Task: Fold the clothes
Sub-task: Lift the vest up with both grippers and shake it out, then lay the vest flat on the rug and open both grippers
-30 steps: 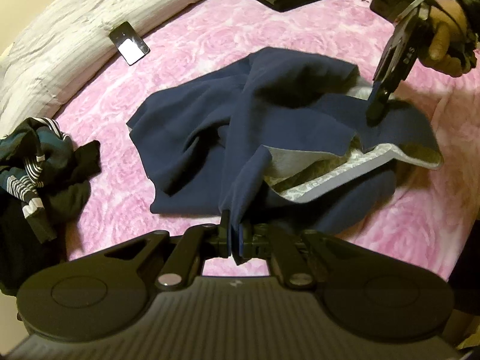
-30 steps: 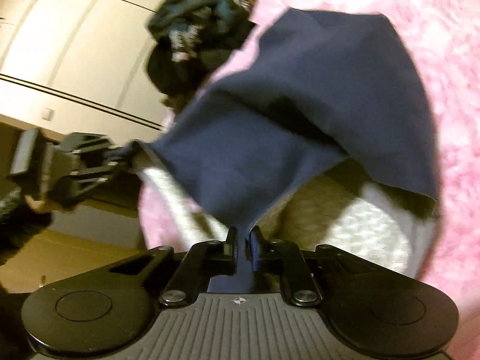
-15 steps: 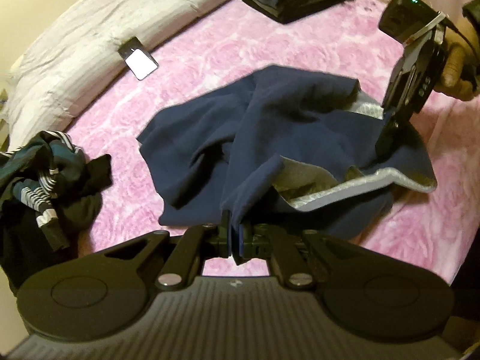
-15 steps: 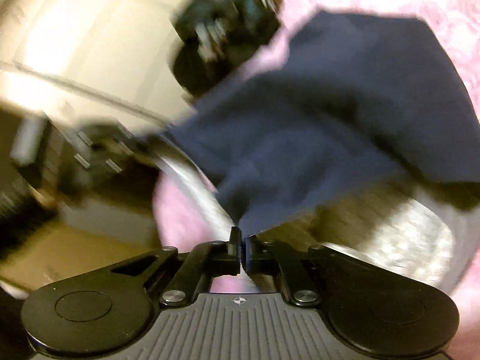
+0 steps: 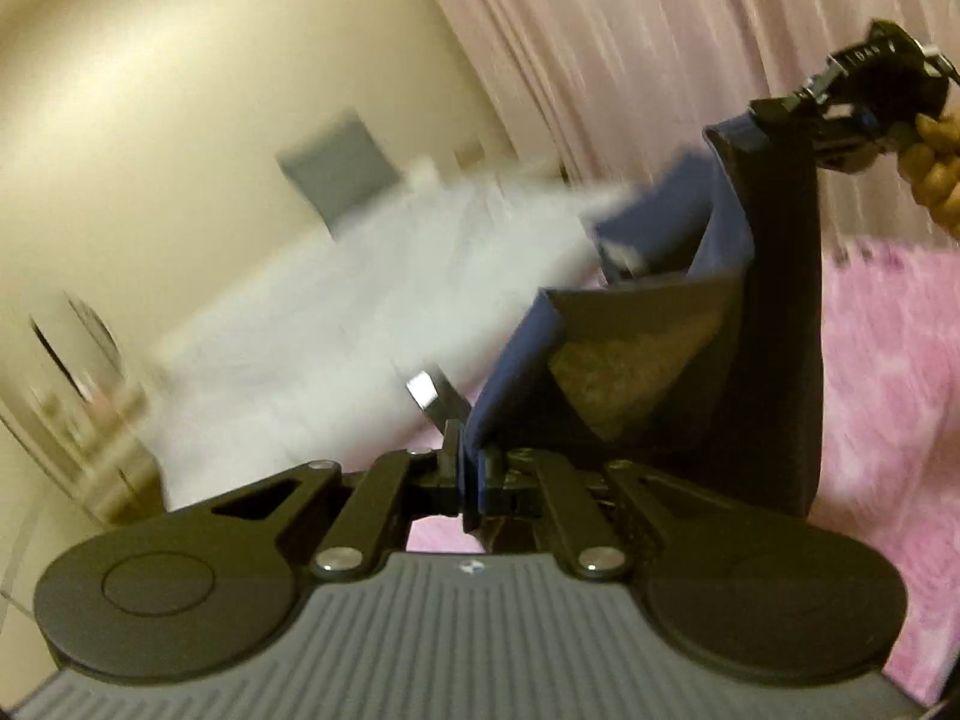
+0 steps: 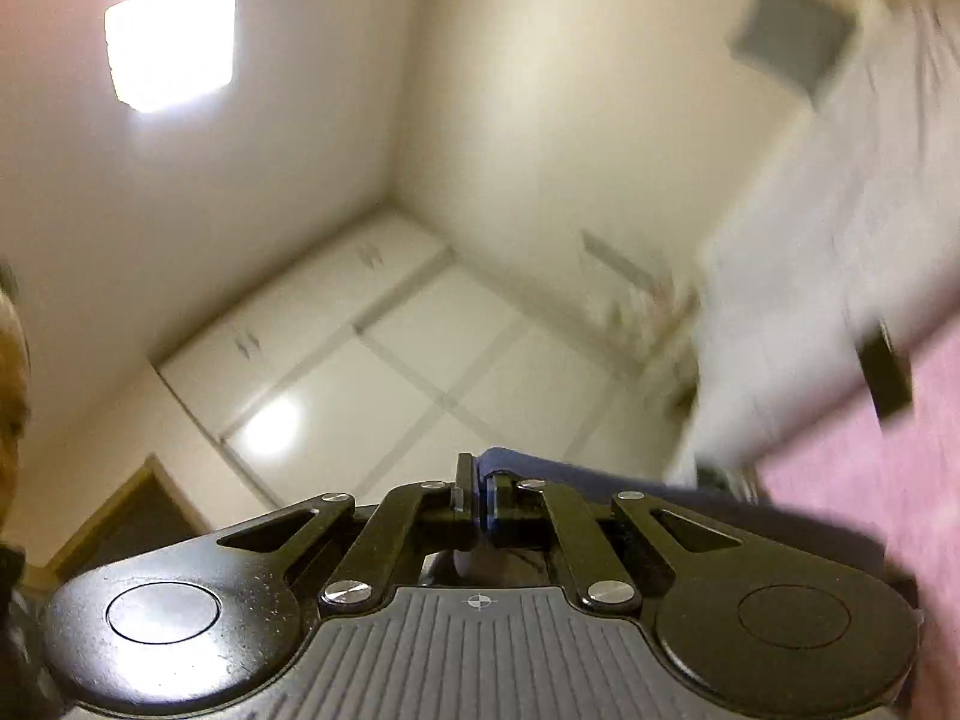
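Both grippers, left (image 5: 471, 468) and right (image 6: 482, 495), are clamped on the navy garment (image 5: 774, 312), stretched between them above the pink bedspread (image 5: 888, 372).

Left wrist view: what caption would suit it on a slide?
Both grippers, left and right, hold the navy garment above the pink bedspread.

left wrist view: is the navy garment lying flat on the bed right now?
No. The navy garment hangs lifted above the pink bedspread, pinched in the left gripper and the right gripper.
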A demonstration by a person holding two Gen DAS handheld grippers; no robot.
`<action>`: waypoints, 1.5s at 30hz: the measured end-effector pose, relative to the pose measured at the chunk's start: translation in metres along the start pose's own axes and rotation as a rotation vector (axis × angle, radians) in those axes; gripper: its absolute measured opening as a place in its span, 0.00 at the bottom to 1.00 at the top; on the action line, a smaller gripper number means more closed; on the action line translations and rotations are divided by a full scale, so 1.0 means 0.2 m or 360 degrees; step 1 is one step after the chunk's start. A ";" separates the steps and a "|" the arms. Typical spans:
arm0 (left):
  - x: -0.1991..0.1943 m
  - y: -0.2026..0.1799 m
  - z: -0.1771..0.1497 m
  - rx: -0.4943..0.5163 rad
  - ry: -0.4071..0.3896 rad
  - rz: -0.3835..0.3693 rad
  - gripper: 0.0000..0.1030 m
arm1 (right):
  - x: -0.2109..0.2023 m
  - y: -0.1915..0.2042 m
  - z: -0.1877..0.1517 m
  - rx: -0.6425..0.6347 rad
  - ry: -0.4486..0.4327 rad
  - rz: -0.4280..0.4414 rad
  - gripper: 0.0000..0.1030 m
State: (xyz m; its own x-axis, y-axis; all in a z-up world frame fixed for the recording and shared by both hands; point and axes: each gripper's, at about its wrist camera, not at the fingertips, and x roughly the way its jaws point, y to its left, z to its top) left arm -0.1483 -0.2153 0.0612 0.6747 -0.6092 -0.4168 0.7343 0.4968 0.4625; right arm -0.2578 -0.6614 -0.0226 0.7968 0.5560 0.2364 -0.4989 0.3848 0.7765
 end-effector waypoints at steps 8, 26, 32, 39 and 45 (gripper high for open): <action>-0.71 0.40 0.05 0.0052 -0.0539 0.0023 0.02 | -0.01 0.99 -0.34 -0.0378 -0.0426 -0.0072 0.01; -0.70 0.58 0.45 0.0018 -0.0678 -0.0178 0.03 | 0.23 1.24 -0.10 -0.0653 -0.0457 -0.0533 0.00; 0.17 0.39 0.51 -0.0058 -0.0338 -0.0168 0.03 | 0.38 0.35 0.27 -0.0553 -0.0210 -0.0769 0.01; 1.31 0.08 0.08 -0.0427 0.0312 -0.0059 0.17 | 0.47 -1.04 0.12 -0.0269 0.0276 -0.1336 0.58; 1.29 -0.17 -0.50 -0.0554 0.0708 -0.0143 0.17 | 0.15 -1.44 -0.35 -0.0097 0.0485 -0.1614 0.58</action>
State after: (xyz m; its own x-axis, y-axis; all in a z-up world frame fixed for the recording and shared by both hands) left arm 0.0082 -0.3284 -0.1414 0.5198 -0.3769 -0.7667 0.7207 0.6753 0.1567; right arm -0.1140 -0.7033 -0.2808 0.7350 0.1119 -0.6688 0.3287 0.8038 0.4958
